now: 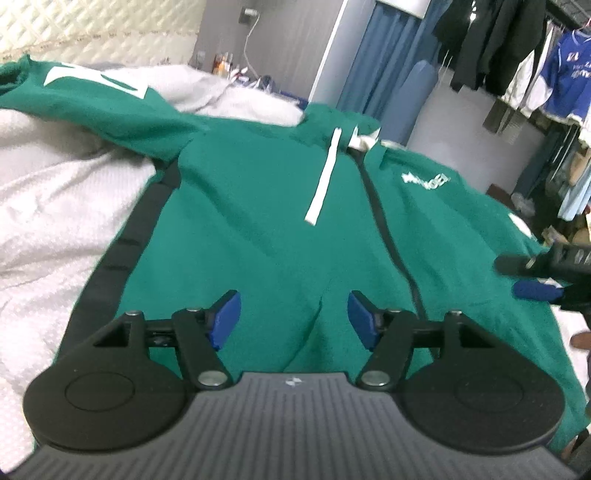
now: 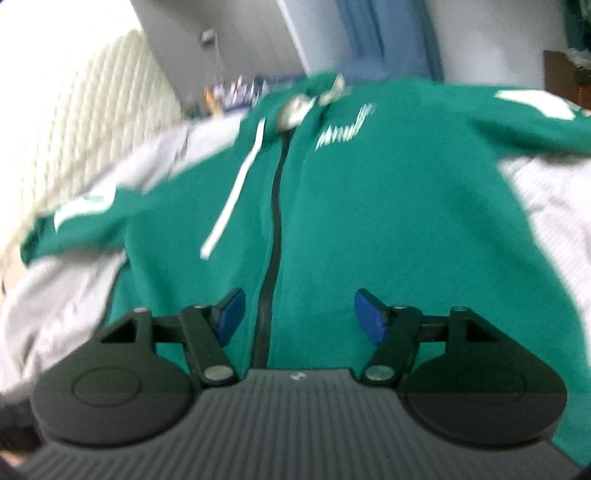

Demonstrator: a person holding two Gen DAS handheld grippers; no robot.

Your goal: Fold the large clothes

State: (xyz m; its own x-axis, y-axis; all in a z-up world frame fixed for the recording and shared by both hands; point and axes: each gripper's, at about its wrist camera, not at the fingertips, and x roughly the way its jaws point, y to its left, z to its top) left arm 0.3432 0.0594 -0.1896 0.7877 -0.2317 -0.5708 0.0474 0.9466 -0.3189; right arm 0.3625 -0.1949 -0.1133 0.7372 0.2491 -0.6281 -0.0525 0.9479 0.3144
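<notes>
A green zip-up hoodie (image 1: 258, 206) lies spread face up on a white quilt (image 1: 55, 206), with a black zipper (image 1: 380, 221), a white drawstring (image 1: 321, 181) and a white chest logo (image 1: 424, 181). Its left sleeve (image 1: 85, 92) stretches out to the far left. My left gripper (image 1: 293, 317) is open and empty above the hoodie's lower front. My right gripper (image 2: 297, 314) is open and empty over the lower front, beside the zipper (image 2: 275, 206); it also shows at the right edge of the left wrist view (image 1: 535, 277). The hoodie (image 2: 388, 206) fills the right wrist view.
A quilted cream headboard (image 1: 92, 26) stands behind the bed. A rack of hanging clothes (image 1: 517, 55) and blue curtains (image 1: 376, 62) are at the right. Small items sit on a stand (image 1: 236, 70) past the bed.
</notes>
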